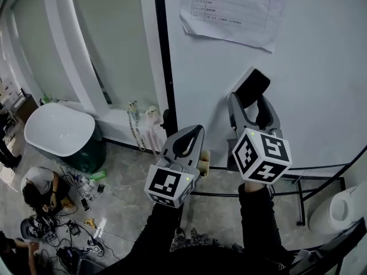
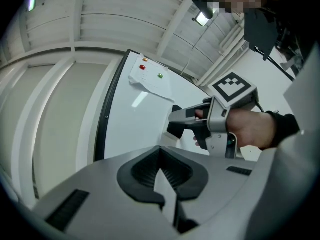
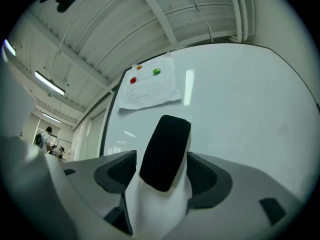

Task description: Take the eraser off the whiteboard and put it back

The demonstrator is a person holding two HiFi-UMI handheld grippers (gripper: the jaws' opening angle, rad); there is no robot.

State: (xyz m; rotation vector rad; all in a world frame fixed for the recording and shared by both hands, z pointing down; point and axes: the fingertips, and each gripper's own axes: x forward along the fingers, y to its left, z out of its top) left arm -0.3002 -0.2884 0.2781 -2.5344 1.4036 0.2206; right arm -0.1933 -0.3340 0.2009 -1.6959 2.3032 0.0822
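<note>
Right tool (image 3: 161, 171) gapes around the eraser (image 3: 166, 151), half hidden from above; left tool (image 2: 160, 156) closed, empty.

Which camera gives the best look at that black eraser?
The right gripper view: the eraser fills the centre, dark against the whiteboard. Head view shows it small; left gripper view barely a dark sliver.

A glossy grey floor (image 1: 129, 173) spreads out below. On it a white rounded shell (image 1: 60, 129) on a dark green base stands close to tall pale panels (image 1: 109, 44) framed in white. Just beside the shell a person (image 1: 37, 189) crouches among tangled cables (image 1: 71, 227) and small gadgets. Overhead, a white slatted ceiling (image 3: 115, 29) is crossed by beams and lit by long strip lights (image 3: 50, 84). Far down the room a few people (image 3: 47, 136) stand together.
</note>
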